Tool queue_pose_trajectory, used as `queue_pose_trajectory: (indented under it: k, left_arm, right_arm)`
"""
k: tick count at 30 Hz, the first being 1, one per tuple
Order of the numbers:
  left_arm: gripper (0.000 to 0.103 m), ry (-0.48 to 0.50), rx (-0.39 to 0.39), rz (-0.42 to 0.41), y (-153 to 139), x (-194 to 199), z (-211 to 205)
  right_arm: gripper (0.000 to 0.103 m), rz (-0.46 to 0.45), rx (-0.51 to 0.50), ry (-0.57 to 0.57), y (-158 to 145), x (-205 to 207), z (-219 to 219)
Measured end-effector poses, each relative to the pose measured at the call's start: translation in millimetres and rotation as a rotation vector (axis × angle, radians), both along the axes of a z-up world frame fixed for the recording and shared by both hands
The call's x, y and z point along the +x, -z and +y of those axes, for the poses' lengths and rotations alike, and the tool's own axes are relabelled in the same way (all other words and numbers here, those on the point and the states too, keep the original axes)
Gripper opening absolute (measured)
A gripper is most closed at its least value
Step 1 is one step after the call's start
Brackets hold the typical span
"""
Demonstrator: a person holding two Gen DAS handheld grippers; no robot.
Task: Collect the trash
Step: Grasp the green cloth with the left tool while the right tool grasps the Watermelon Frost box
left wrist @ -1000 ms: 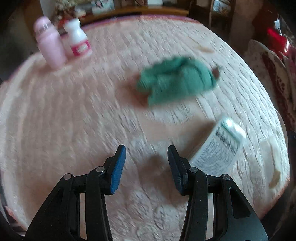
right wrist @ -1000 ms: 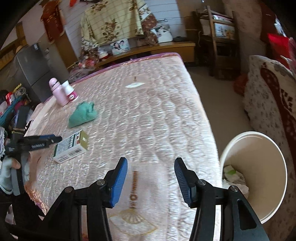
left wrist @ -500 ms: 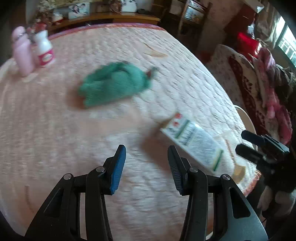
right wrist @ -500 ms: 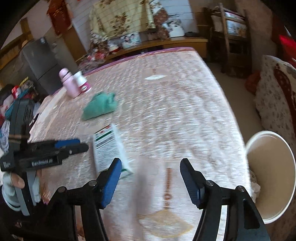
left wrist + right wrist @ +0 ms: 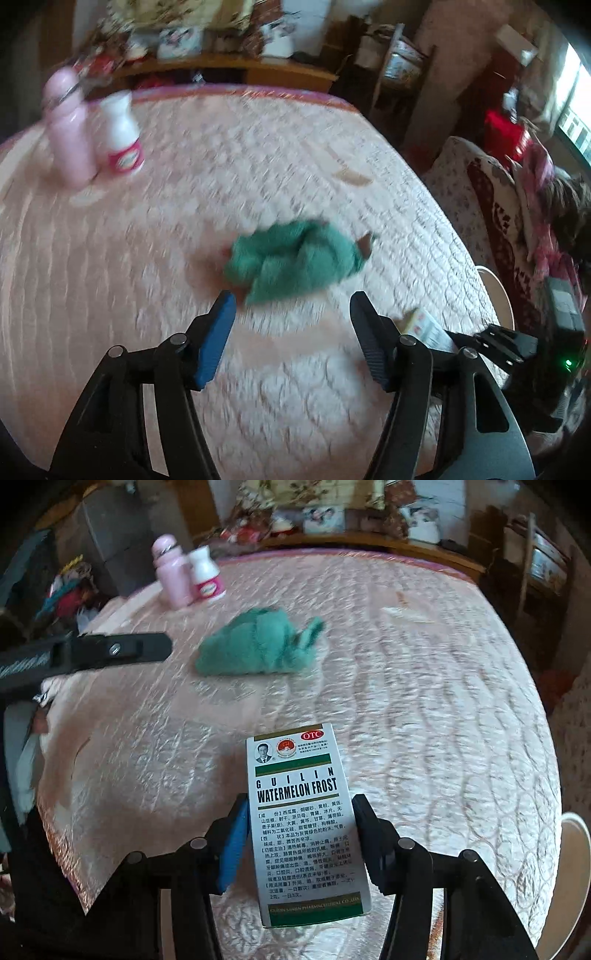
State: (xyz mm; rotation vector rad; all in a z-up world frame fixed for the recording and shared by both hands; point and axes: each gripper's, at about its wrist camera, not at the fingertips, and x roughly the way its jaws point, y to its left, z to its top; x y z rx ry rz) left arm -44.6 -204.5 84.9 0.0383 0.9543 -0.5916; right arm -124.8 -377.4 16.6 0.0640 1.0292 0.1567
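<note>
A white and green medicine box (image 5: 304,823) marked "Watermelon Frost" lies on the pink quilted mattress (image 5: 424,709), between the fingers of my right gripper (image 5: 299,830). The jaws stand right at the box's two sides; I cannot tell whether they press on it. In the left wrist view the box (image 5: 424,326) peeks out behind my right finger. My left gripper (image 5: 291,314) is open and empty, just short of a crumpled green cloth (image 5: 295,260), which also shows in the right wrist view (image 5: 258,644). The white bin's rim (image 5: 578,853) is at the mattress's right edge.
A pink bottle (image 5: 70,129) and a white bottle with a pink label (image 5: 122,138) stand at the far left of the mattress. A small paper scrap (image 5: 349,175) lies farther back. A wooden shelf, a chair and a patterned sofa flank the bed.
My right gripper has moved left and down over the box, which now sits between its fingers. My left gripper has swung toward the green cloth and opened wider.
</note>
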Motion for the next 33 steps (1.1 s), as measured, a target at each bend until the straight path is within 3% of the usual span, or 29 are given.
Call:
queue_pose_trajectory:
  k: [4,11,15,17,21,23,27,33]
  left_arm:
    - [0.065,0.132,0.069,-0.097,1,15,-27]
    - [0.065,0.306,0.221,-0.102,39,30,-68]
    - [0.065,0.294,0.297,-0.09,59,37,-81]
    - [0.064,0.271,0.264,-0.07,61,42,-79]
    - [0.038,0.194,0.21,-0.035,55,45,-67]
    - [0.034,0.162,0.198,-0.023,52,41,-62]
    - [0.031,0.097,0.167,-0.027,39,22,-56]
    - [0.031,0.112,0.134,-0.063,15,-18,-72]
  right_arm:
    - [0.053,-0.02,-0.005,0.046,-7,-16,-20]
    - [0.053,0.013,0.045,0.094,0,-21,-42]
    - [0.053,0.004,0.045,0.084,-1,-17,-41]
    - [0.053,-0.005,0.026,0.079,1,-15,-38]
    - [0.052,-0.028,0.014,0.077,3,-11,-36]
    - [0.052,-0.041,0.011,0.081,1,-12,-36]
    - [0.052,-0.078,0.026,0.097,-10,-19,-41]
    - [0.052,-0.113,0.035,0.141,-27,-36,-56]
